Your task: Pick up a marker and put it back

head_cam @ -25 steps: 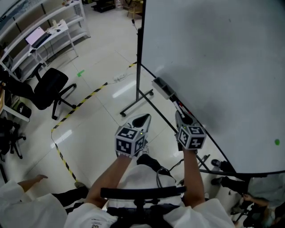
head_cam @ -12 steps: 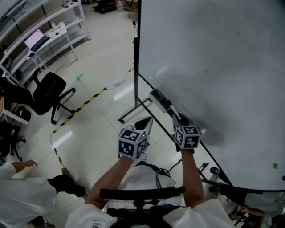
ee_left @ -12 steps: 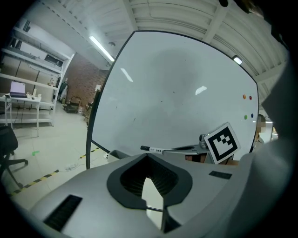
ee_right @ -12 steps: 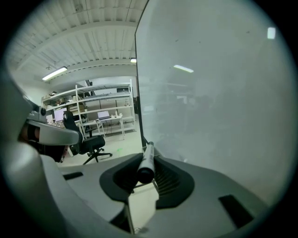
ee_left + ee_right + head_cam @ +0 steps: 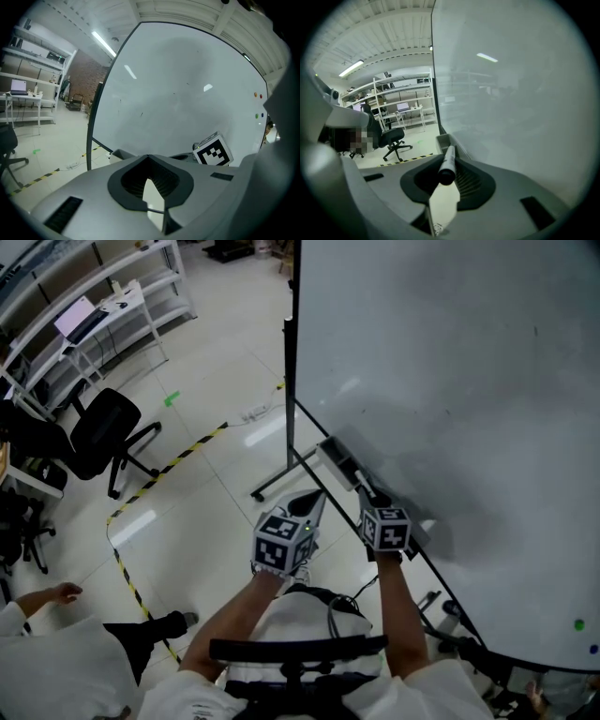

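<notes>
Clearly the marker point(image 5: 446, 165) is already picked up: the right tool point(image 5: 445, 180) pinches it near its dark butt end, and its pale barrel points away from the camera toward the tray point(image 5: 443, 139) along the bottom edge of the whiteboard point(image 5: 450, 381). From the head view, the right tool point(image 5: 367, 491) sits just beside the tray point(image 5: 342, 457), low against the board. Whether the marker's far end touches the tray I cannot tell. The left tool point(image 5: 149, 180) has its jaws a little apart with nothing between them, and it hangs to the left of the right one, over the floor and clear of the tray.

So the put-back step looks to be in hand, with the task more than half done. The next move calls for bringing the marker down lengthwise along the tray so it lies flat in the channel, not across the lip. Only then should the right jaws spread, so that it does not roll off to the floor
</notes>
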